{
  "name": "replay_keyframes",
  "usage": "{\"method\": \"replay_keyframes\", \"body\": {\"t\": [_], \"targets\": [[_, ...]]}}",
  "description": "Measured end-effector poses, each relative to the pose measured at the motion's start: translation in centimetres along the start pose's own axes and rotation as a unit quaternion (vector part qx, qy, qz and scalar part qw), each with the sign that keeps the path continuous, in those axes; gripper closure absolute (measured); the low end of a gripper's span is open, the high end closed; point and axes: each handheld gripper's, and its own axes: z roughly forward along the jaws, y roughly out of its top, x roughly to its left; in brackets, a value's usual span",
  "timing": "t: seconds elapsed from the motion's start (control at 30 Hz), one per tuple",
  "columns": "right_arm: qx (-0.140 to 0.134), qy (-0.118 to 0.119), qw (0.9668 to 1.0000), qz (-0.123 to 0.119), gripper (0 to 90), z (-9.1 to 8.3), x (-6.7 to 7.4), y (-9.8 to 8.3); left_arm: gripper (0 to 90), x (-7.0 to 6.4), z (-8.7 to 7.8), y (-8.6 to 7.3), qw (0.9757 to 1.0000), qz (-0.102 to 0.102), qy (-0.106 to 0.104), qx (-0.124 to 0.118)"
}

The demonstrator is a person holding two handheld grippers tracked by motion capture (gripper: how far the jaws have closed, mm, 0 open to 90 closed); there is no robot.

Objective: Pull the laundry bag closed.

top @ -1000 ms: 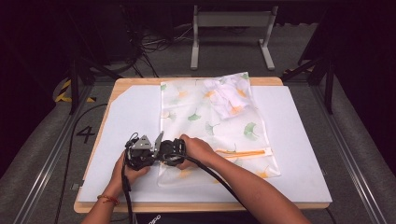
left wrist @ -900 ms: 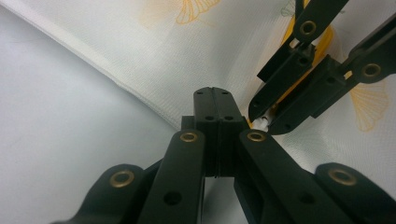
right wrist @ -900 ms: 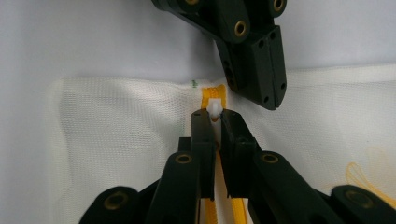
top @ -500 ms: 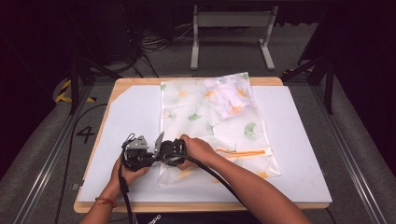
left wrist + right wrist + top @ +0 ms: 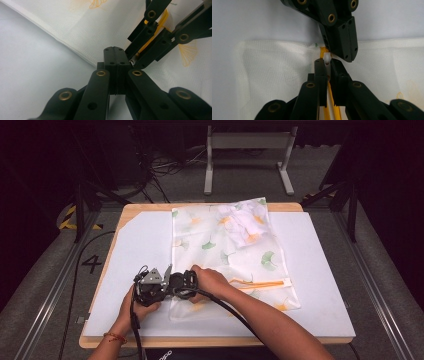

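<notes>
Both grippers are huddled at the near left corner of the mesh bag (image 5: 227, 255), which lies flat on the white board (image 5: 135, 250) with its long axis running away from the person, a bundle of cloth (image 5: 245, 225) inside at the far end; the orange zipper (image 5: 262, 283) runs crosswise near the near end, stretching off to the person's right; the right gripper (image 5: 327, 65) sits right over the zipper's left end, jaws squeezed on the small white pull (image 5: 326, 58), the orange tape running back between its arms toward the camera; the left gripper (image 5: 114, 53) is clamped tight just beside it, jaws pressed flat together at the bag's edge, apparently pinching the mesh there, though the cloth between them is hidden so I can't swear to it; from above, the left gripper (image 5: 152, 282) and right gripper (image 5: 184, 281) are almost touching; so the whole length of the zipper lies to the right of the pull, and I'd judge the right hand (image 5: 212, 282) is the one to drag it that way while the left anchors the corner
</notes>
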Motion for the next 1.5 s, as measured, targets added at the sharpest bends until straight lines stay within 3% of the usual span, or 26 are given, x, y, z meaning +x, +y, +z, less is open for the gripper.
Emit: {"method": "replay_keyframes", "body": {"t": [0.2, 0.33, 0.73, 1.0, 1.17, 1.5], "targets": [[-0.007, 0.005, 0.9999, 0.009, 84.2, 0.0, -0.1, -0.2, 90.0, 0.2, 0.0, -0.1, 0.9998, -0.014, -0.009, -0.008], [-0.019, 0.022, 0.9992, 0.027, 84.4, -0.5, -0.7, -1.1, 90.0, 0.3, 0.0, -0.1, 0.9997, -0.020, -0.014, -0.005], [-0.013, 0.017, 0.9993, 0.032, 84.5, -1.4, -0.9, -3.0, 90.0, 0.3, 0.0, -0.1, 0.9998, -0.014, -0.012, -0.004], [0.000, 0.006, 0.9987, 0.051, 84.5, -2.9, -1.1, -6.7, 90.0, 0.1, 0.0, -0.1, 0.9999, -0.011, -0.007, -0.001], [0.002, -0.001, 0.9983, 0.058, 84.4, -3.6, -1.2, -8.5, 90.0, 0.1, 0.0, 0.0, 1.0000, 0.001, -0.002, 0.002], [0.009, -0.018, 0.9951, 0.097, 84.4, -5.8, -1.2, -13.4, 90.0, 0.2, 0.0, 0.1, 1.0000, 0.003, -0.005, 0.003]]}}
